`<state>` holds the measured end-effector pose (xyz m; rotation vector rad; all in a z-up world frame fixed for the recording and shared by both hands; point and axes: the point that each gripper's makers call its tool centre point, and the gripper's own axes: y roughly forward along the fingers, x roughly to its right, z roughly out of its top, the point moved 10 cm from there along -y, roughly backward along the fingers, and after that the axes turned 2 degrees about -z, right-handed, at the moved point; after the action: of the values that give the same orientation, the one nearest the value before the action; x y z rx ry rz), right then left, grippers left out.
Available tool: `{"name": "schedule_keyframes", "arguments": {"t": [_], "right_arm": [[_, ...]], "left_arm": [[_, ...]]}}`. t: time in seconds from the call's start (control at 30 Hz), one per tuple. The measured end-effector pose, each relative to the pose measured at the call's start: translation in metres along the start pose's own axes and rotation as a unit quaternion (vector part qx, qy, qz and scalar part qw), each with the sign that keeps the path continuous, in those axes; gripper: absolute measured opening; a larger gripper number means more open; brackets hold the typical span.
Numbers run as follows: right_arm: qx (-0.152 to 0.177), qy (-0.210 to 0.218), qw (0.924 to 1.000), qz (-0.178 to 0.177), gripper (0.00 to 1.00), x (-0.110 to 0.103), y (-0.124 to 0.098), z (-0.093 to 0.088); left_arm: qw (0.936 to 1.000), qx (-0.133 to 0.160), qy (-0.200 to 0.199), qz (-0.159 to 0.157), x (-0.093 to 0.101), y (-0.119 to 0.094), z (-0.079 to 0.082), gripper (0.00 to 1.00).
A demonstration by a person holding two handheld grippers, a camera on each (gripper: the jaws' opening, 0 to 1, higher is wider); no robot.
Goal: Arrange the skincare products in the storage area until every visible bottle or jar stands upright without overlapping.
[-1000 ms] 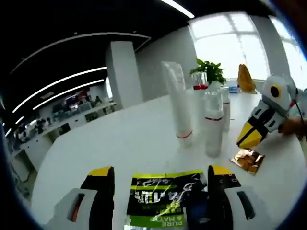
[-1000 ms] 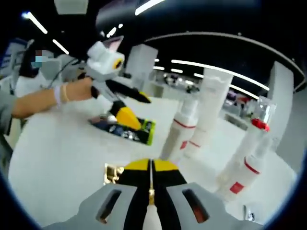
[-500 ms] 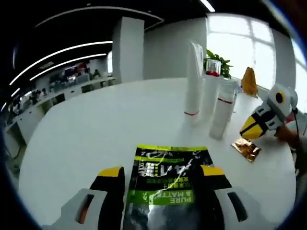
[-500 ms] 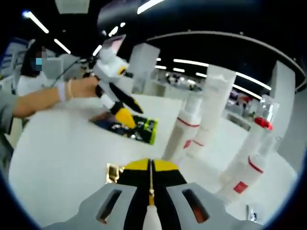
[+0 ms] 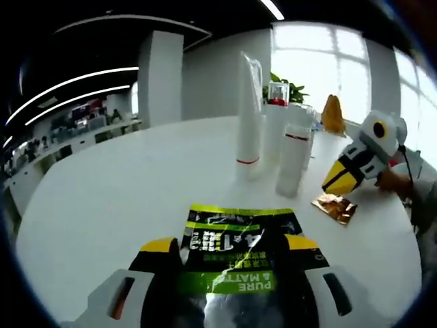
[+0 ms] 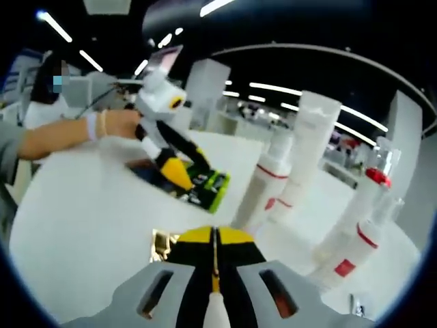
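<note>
white table [image 5: 102, 198] | upright bottles [image 5: 293, 160], tall tube [image 5: 248, 116] | flat: black-green sachet [image 5: 235, 239], gold sachet [image 5: 334, 206]

A tall white tube [image 5: 248, 116] with a red band stands upright on the white bench [image 5: 102, 198] beside white red-banded bottles [image 5: 292, 160]. A black-and-green sachet [image 5: 235, 263] lies flat nearby; a gold foil sachet [image 5: 334, 207] lies apart.

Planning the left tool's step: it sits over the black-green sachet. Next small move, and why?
Probably close the left tool on the black-and-green sachet. The sachet lies flat on the white table between the open jaws, apart from the standing tall tube and bottles.
</note>
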<state>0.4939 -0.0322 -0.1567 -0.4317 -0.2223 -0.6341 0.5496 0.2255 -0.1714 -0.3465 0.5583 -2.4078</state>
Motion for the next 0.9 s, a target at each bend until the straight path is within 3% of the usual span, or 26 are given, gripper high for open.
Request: {"name": "schedule_keyframes", "arguments": {"t": [0.17,0.27,0.33,0.4,0.47,0.6,0.67,0.8,0.87,0.9], "right_arm": [[0.002,-0.001,1.0,0.002,0.0,0.0,0.0,0.0],[0.015,-0.003,0.9998,0.008,0.0,-0.002,-0.002,0.004],[0.029,-0.002,0.9995,0.013,0.02,-0.004,-0.004,0.008],[0.041,-0.001,0.9989,0.022,0.04,-0.006,-0.004,0.01],[0.04,-0.001,0.9988,0.028,0.06,-0.008,-0.003,0.01],[0.027,-0.025,0.999,0.025,0.07,-0.011,0.001,0.007],[0.025,-0.026,0.999,0.026,0.07,-0.011,0.001,0.006],[0.02,-0.028,0.9991,0.026,0.07,-0.011,0.002,0.005],[0.02,-0.03,0.999,0.024,0.06,-0.012,0.001,0.005],[0.022,-0.033,0.9989,0.025,0.06,-0.012,0.001,0.005]], "left_arm": [[0.9995,-0.007,0.023,-0.019,0.008,0.0,0.003,0.6],[0.9977,-0.008,0.068,-0.004,0.011,-0.008,0.01,0.47],[0.9979,0.019,0.06,0.012,0.014,-0.02,0.021,0.48],[0.9983,0.043,0.04,-0.006,0.017,-0.03,0.028,0.49],[0.9985,0.037,0.031,-0.025,0.02,-0.037,0.028,0.49],[0.9981,-0.001,0.062,-0.004,0.021,-0.047,0.026,0.42],[0.9968,-0.041,0.067,-0.014,0.026,-0.047,0.021,0.36],[0.9866,-0.117,0.113,-0.009,0.033,-0.04,0.011,0.35],[0.9799,-0.139,0.143,0.003,0.035,-0.035,0.007,0.35],[0.984,-0.117,0.134,-0.004,0.038,-0.036,0.009,0.33]]}}
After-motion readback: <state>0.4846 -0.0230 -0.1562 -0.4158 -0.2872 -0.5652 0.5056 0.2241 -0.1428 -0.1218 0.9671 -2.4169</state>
